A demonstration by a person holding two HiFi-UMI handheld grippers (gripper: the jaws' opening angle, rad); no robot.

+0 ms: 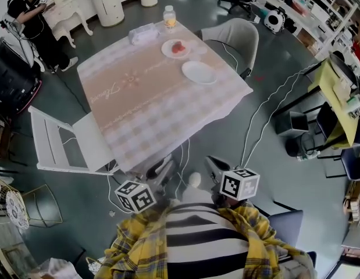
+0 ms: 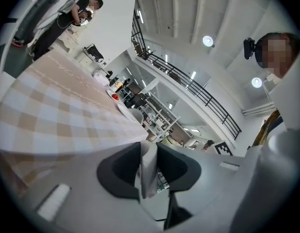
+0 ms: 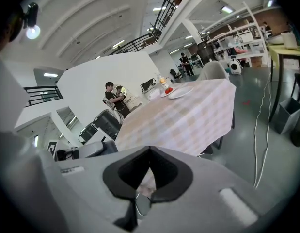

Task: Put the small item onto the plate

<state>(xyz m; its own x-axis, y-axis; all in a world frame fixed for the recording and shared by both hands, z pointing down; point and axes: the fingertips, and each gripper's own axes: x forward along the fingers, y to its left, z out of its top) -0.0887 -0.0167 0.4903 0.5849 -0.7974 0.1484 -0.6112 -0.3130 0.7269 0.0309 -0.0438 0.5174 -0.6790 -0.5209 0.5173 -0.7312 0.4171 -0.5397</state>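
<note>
Nearest us, our left tongs [image 2: 149, 152] stand slightly parted and empty, and the right tongs [image 3: 150, 154] are clenched on nothing, both short of the worktop [image 1: 145, 106]. Further on lies the empty plate [image 1: 199, 72]. Beyond it, the small red item [image 1: 178, 47] sits on a smaller dish [image 1: 166, 50]. We judge it light, soft and easily bruised: pinch gently across its middle.

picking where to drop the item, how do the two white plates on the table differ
The far plate holds a red item; the near plate is empty. The near plate looks larger than the far plate. The far plate sits nearer the bottle than the near plate. Both are white, on the checked tablecloth.
</note>
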